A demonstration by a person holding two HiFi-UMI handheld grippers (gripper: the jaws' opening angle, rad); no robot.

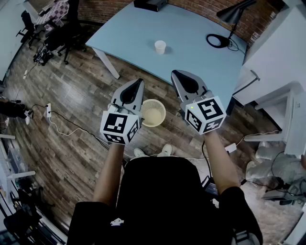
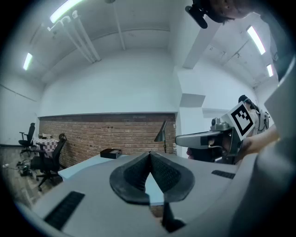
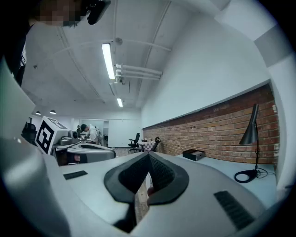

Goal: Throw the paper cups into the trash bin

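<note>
One white paper cup (image 1: 160, 47) stands upright on the light blue table (image 1: 191, 52), well ahead of both grippers. The trash bin (image 1: 153, 112), a cream mesh basket, sits on the wood floor just before the person's feet, between the two grippers. My left gripper (image 1: 138, 82) is held level to the bin's left, its jaws shut with nothing in them (image 2: 149, 155). My right gripper (image 1: 176, 74) is level to the bin's right, also shut and empty (image 3: 148, 157). Both are short of the table edge, and each shows in the other's view.
A black desk lamp (image 1: 232, 14) with a round base and a black box (image 1: 149, 4) stand at the table's far side by a brick wall. Office chairs (image 1: 57, 33) are at the far left. Cables and a power strip (image 1: 48, 111) lie on the floor at left. White furniture (image 1: 279, 62) stands at right.
</note>
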